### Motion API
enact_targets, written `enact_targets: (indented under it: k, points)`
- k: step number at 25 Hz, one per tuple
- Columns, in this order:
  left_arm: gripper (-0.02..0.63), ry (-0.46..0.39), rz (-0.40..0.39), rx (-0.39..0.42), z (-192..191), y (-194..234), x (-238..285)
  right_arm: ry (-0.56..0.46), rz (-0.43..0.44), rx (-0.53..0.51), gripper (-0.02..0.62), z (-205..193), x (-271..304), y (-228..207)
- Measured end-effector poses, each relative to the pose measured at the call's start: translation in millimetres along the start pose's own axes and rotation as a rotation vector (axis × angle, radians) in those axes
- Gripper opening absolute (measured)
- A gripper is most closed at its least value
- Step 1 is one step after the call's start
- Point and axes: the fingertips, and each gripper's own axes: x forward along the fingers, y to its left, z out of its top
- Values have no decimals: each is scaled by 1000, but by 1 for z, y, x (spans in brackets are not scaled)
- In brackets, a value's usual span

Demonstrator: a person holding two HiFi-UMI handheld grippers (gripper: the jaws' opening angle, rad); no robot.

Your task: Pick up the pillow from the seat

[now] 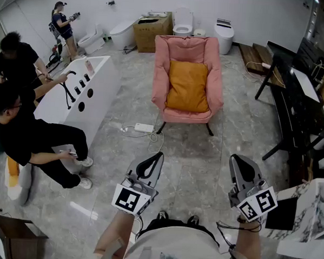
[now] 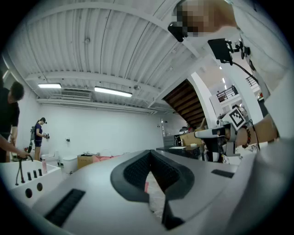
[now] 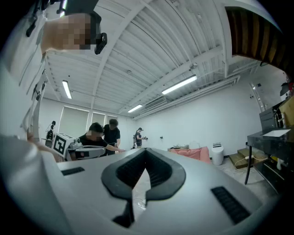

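Note:
An orange pillow leans upright against the back of a pink armchair in the middle of the head view. My left gripper is held low in front of me, well short of the chair, its jaws shut and empty. My right gripper is level beside it, also shut with nothing in it. In the right gripper view the pink chair shows far off past the closed jaws. In the left gripper view the chair is a low pink strip beyond the closed jaws.
A white bathtub display stands at left with two people in black by it. A power strip and cable lie on the floor before the chair. A dark table and marble slab are at right. Toilets and a cardboard box line the far wall.

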Motion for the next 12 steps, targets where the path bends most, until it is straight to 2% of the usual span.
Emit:
enact_targets:
  k: [7,12]
  points:
    - [6,-26,-14,3,10,16,-11,6,-2,-3,14,-4,12,20]
    - [6,-7,-21,-19,4,35,-15,11,-24,31,14,-8,21,27]
